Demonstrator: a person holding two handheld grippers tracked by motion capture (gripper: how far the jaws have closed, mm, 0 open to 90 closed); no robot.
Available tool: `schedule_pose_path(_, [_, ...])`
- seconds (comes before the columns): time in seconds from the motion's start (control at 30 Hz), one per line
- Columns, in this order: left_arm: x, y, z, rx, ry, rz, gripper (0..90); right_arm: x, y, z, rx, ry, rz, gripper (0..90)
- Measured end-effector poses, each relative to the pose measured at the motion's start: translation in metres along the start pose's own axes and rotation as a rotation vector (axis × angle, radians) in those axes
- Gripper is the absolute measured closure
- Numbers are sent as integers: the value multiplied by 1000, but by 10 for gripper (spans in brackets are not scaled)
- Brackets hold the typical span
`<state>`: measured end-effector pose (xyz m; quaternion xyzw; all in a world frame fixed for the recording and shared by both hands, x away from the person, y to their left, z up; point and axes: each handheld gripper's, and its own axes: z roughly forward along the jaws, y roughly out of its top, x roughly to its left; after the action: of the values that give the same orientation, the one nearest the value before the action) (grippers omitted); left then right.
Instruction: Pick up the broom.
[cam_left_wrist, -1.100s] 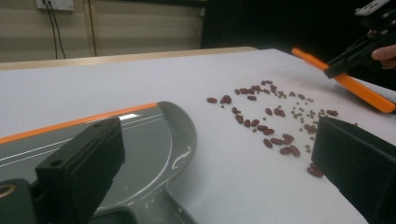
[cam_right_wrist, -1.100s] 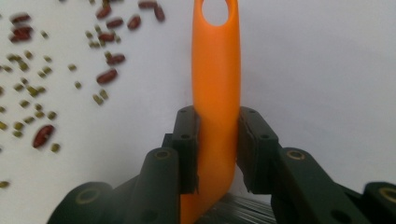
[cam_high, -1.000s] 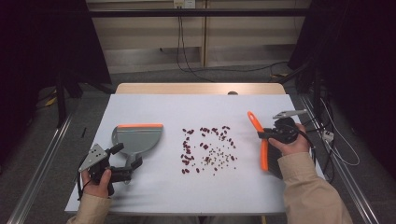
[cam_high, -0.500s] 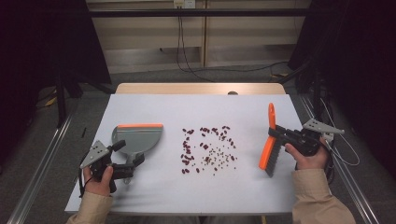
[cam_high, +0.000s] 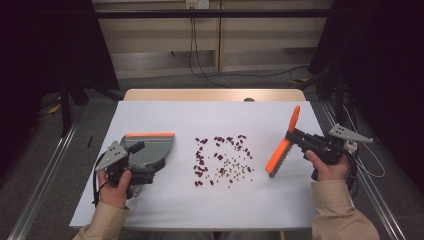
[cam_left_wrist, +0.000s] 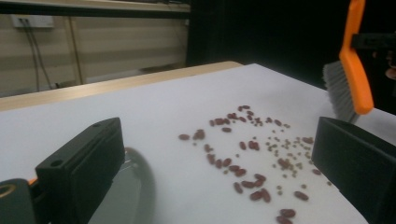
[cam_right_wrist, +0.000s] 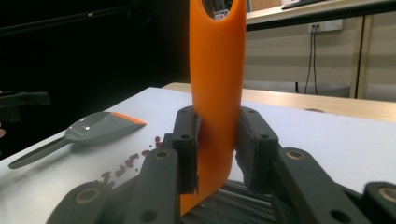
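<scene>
A grey dustpan (cam_high: 152, 150) with an orange lip lies on the white table left of several scattered dark red beans (cam_high: 222, 160). My left gripper (cam_high: 145, 162) hovers over its handle end, jaws wide apart and holding nothing. In the left gripper view the dustpan (cam_left_wrist: 133, 186) lies just inside the left jaw of that gripper (cam_left_wrist: 215, 130), with the beans (cam_left_wrist: 247, 158) ahead. My right gripper (cam_high: 299, 139) is shut on the handle of an orange brush (cam_high: 282, 147), bristles down, right of the beans. In the right gripper view its jaws (cam_right_wrist: 218, 114) clamp the brush handle (cam_right_wrist: 217, 70); the dustpan (cam_right_wrist: 95, 128) lies far left.
The white sheet (cam_high: 175, 210) covers the table, with a wooden strip (cam_high: 215, 95) along its far edge. Cables (cam_high: 200, 60) hang down the wall behind. Dark floor and metal rails flank the table. The brush (cam_left_wrist: 355, 60) and its grey bristles (cam_left_wrist: 338, 91) hang at the left gripper view's right.
The right hand swung the brush so its handle tip now leans up and right instead of up and left. The left gripper rose and moved right, over the dustpan's handle.
</scene>
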<state>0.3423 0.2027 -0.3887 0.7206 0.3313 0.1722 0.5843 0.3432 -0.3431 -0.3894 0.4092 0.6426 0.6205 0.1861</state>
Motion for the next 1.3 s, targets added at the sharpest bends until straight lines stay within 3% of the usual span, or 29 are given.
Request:
schedule_pose_path(0.2, [-19, 12, 28, 60, -92, 21, 34, 12, 13, 17, -1, 28, -23, 708])
schedule_pose_path(0.4, [-31, 13, 55, 84, -175, 10, 36, 21, 14, 33, 10, 54, -21, 708])
schedule_pose_path(0.5, [-38, 16, 67, 112, -208, 26, 70, 29, 17, 46, 12, 74, -25, 708])
schedule_pose_path(0.63, [-47, 20, 81, 110, -273, 31, 82, 36, 20, 56, 11, 96, -27, 708])
schedule_pose_path(0.73, [-53, 21, 92, 138, -310, -11, 82, 45, 24, 66, 19, 114, -43, 708])
schedule_pose_path(1.1, [-74, 18, 121, 215, -385, -2, 204, 72, 22, 105, 60, 156, -78, 707])
schedule_pose_path(1.2, [-77, 16, 125, 235, -371, 4, 247, 78, 22, 115, 71, 158, -89, 708])
schedule_pose_path(1.3, [-79, 13, 130, 267, -354, 4, 348, 84, 21, 123, 73, 168, -88, 707])
